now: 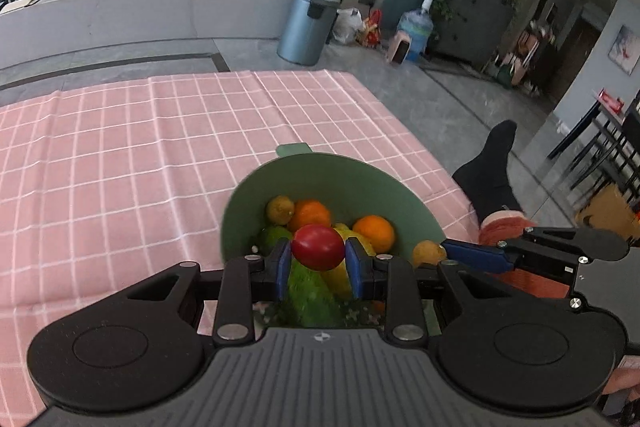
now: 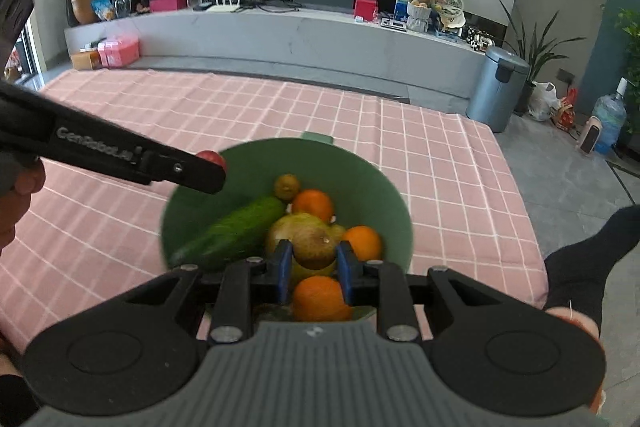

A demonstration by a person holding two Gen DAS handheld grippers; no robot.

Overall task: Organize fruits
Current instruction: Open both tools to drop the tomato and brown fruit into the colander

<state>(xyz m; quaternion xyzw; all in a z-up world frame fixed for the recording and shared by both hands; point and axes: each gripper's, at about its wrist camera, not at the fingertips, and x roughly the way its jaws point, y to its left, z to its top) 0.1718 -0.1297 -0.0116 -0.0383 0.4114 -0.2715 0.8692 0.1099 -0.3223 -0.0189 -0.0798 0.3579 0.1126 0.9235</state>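
In the lower centre of the left wrist view we see our left gripper (image 1: 318, 259) pinching a small round red fruit (image 1: 318, 247) between its blue pads; the fruit hangs above the round green plastic bowl (image 1: 332, 175), which sits on the pink checked tablecloth (image 1: 120, 155) toward the lower right of that frame; inside the bowl lie two oranges (image 1: 374, 233), a dull yellow-green citrus (image 1: 280, 209) and a long green cucumber (image 1: 308, 291), much of it hidden behind the fingers. In the right wrist view our right gripper (image 2: 314, 261), lower centre, is clamped on a brownish-green, pear-like fruit (image 2: 316, 247) over the same bowl; a third orange (image 2: 320, 299) lies just below it in the frame, and the cucumber slants across the bowl's left half; the left gripper reaches in from the left edge, the red fruit showing at its tip over the bowl's upper left rim. A person's foot in a black sock (image 1: 488, 171) rests beyond the table's right edge.
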